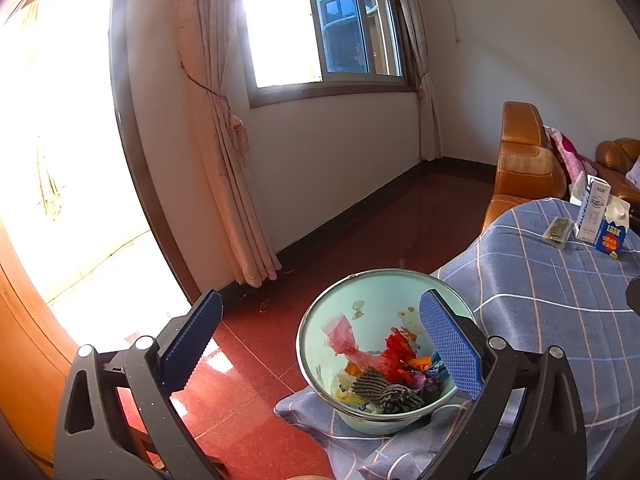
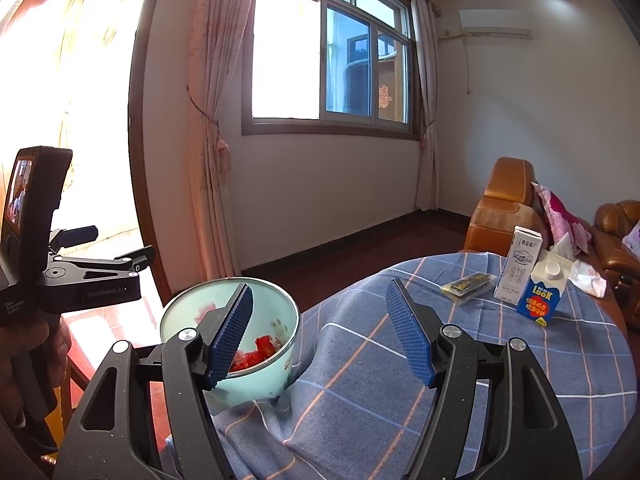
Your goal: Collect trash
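Observation:
A pale green enamel basin [image 1: 360,292] sits at the near left edge of the table and holds several crumpled wrappers [image 1: 396,356] and a grey ribbed cloth [image 1: 388,390]. It also shows in the right wrist view [image 2: 276,300]. My left gripper [image 1: 324,344] is open and empty, hovering over the basin's left side. My right gripper [image 2: 324,332] is open and empty, above the blue checked tablecloth [image 2: 500,360] just right of the basin. Farther right on the table lie a clear snack packet [image 2: 466,286], a white milk carton [image 2: 518,266] and a blue carton [image 2: 540,292].
The left gripper body [image 2: 80,276] shows at the left of the right wrist view. A crumpled tissue [image 2: 586,278] lies behind the cartons. An orange leather sofa [image 2: 504,200] stands past the table. Red tiled floor [image 1: 248,360] lies left of the table.

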A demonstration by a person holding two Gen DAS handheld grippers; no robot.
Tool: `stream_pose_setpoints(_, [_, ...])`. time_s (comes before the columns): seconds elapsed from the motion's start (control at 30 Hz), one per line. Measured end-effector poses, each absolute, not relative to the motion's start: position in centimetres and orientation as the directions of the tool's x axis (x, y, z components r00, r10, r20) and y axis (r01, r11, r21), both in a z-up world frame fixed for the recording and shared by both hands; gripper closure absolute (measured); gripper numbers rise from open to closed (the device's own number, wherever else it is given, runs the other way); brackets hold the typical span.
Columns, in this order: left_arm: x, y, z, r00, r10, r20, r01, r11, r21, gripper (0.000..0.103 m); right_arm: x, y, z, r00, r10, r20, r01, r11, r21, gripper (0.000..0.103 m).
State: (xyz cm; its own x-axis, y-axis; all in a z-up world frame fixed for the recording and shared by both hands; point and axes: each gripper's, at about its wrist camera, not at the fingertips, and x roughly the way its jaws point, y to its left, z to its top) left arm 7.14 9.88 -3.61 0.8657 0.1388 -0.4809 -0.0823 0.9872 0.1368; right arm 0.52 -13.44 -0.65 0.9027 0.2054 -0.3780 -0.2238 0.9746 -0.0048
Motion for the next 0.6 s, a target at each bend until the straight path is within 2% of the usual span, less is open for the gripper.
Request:
stream_pose_setpoints(0.4, [7.1,9.6,-3.8,0.865,0.133,-0.483,-0.073,0.987,0.142,0.006,0.5,-13.6,-1.0,0.899,0.194,-0.393,-0.216,0.976,-0.014,0.031])
stream_pose_setpoints(0.5, [7.2,10.1,-3.8,0.865,0.131,-0.485,-0.082,0.989,0.122,0.006,1.0,-15.3,-1.3,0.900,0.146,-0.411,-0.169,0.985,-0.020,0.029])
stream_pose_setpoints(0.6, [7.6,10.3,-4.4,0.853,0.116,-0.508,-0.073,0.992,0.103,0.006,2.2,-19.9,-2.1,0.886,0.056,-0.460,-0.046,0.998,0.033,0.027])
